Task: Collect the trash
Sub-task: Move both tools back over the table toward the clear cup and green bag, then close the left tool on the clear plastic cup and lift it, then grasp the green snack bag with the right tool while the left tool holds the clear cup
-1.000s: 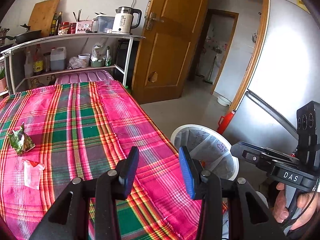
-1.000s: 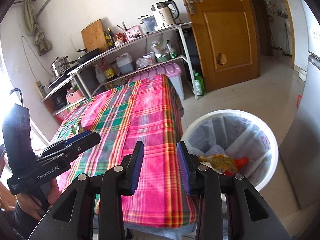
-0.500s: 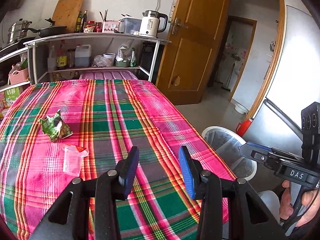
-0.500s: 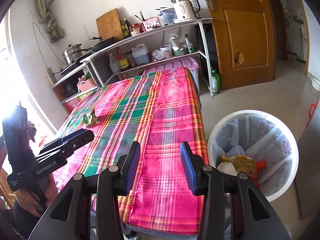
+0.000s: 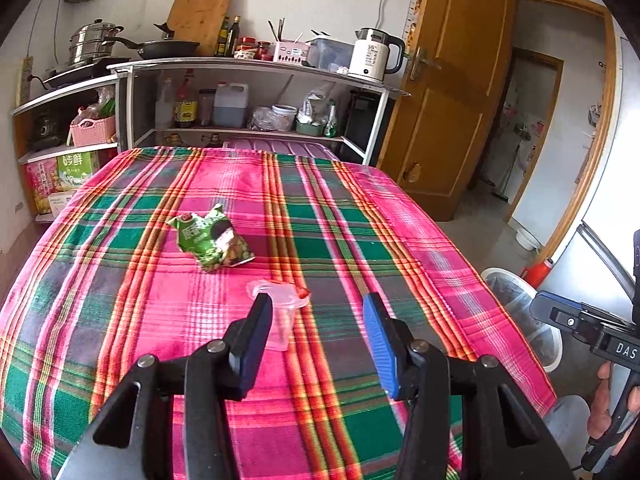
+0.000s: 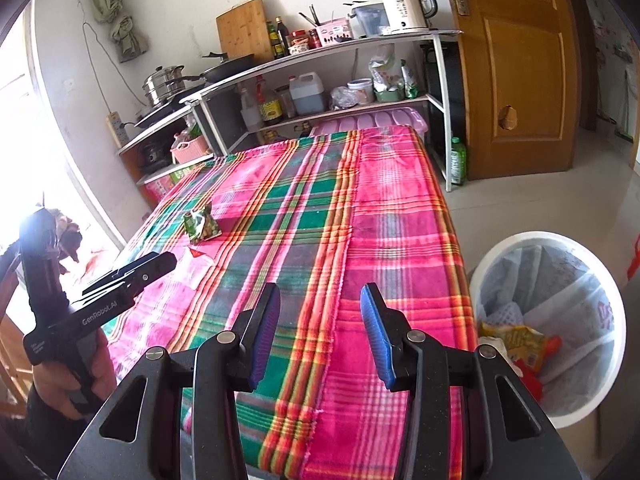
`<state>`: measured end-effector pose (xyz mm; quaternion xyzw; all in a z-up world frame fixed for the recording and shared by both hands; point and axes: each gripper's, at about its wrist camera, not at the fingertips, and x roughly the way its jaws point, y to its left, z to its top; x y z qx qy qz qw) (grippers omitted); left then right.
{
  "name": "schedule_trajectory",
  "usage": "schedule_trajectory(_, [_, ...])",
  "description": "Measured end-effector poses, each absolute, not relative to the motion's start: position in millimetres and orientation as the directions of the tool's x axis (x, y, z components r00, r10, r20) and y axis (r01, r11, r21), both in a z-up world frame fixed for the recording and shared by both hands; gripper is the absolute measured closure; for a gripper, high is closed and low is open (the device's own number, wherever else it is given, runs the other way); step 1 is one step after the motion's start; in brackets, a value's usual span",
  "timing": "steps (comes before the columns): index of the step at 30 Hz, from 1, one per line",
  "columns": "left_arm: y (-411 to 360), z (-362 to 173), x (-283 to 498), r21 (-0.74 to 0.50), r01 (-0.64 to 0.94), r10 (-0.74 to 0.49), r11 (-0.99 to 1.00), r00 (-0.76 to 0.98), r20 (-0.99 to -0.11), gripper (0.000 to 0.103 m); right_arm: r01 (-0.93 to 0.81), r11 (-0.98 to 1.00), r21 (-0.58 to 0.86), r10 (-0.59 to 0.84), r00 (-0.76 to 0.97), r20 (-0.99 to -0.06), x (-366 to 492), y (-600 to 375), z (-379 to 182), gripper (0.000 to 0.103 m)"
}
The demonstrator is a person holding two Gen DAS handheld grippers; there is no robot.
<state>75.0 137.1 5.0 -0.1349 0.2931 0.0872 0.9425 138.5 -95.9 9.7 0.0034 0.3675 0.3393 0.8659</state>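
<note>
Behind left finger [image 5: 256, 332], clear wrapper [image 5: 280, 312].

Pink-green plaid tablecloth [image 5: 360, 240] (orange stripes); green wrapper [image 5: 212, 240]; white bin [image 6: 556, 320].

Left wrist view: low over the plaid-clothed table's [image 5: 360, 240] near edge, facing the far shelving.
Right wrist view: at the table's [image 6: 380, 220] near right corner, facing likewise.
Shared: tabletop, shelving.

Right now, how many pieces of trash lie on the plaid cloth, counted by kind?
Green snack wrapper: 1
Clear plastic bag with a red corner: 1
Total on the plaid cloth: 2
</note>
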Motion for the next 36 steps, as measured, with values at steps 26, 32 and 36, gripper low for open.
schedule_trajectory(26, [161.1, -34.2, 113.0, -0.195, -0.293, 0.071, 0.936, 0.701, -0.71, 0.073, -0.645, 0.729, 0.23, 0.595, 0.432, -0.678, 163.8, -38.1, -1.3, 0.06])
schedule_trajectory(32, [170.1, -25.9, 102.4, -0.211, -0.296, 0.076, 0.932, 0.727, -0.682, 0.073, -0.672, 0.709, 0.213, 0.6, 0.417, -0.683, 163.5, -15.9, -0.3, 0.06])
schedule_trajectory(36, [183.1, -20.0, 91.0, -0.22, -0.316, 0.097, 0.923, 0.743, -0.662, 0.073, -0.696, 0.685, 0.213, 0.61, 0.389, -0.69, 165.5, 4.2, -1.7, 0.06])
